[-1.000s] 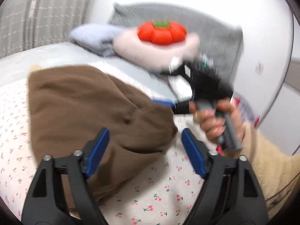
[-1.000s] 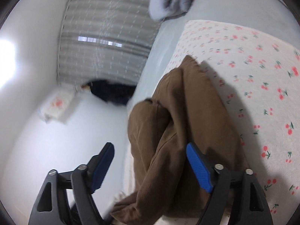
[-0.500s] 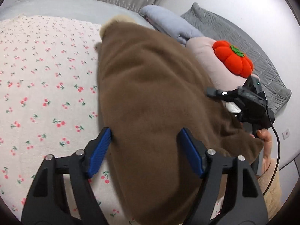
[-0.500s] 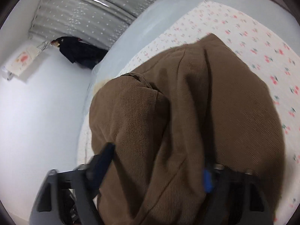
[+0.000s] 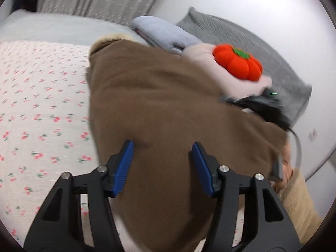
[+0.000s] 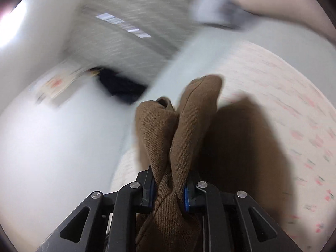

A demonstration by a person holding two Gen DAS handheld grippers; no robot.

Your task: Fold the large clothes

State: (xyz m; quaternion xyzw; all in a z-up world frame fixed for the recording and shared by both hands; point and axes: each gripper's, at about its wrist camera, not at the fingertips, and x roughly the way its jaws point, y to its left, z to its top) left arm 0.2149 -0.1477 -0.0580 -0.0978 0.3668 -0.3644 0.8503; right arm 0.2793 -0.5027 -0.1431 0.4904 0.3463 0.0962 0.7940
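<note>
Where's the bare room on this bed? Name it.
Free: the cherry-print sheet left of the brown garment, and the pale grey cover behind it. Crowded: the head end, with blue cushion, pink pillow and pumpkin plush.

Black left gripper (image 5: 162,163), blue pads (image 5: 124,168), silver screws, beige sleeve (image 5: 298,205)
</note>
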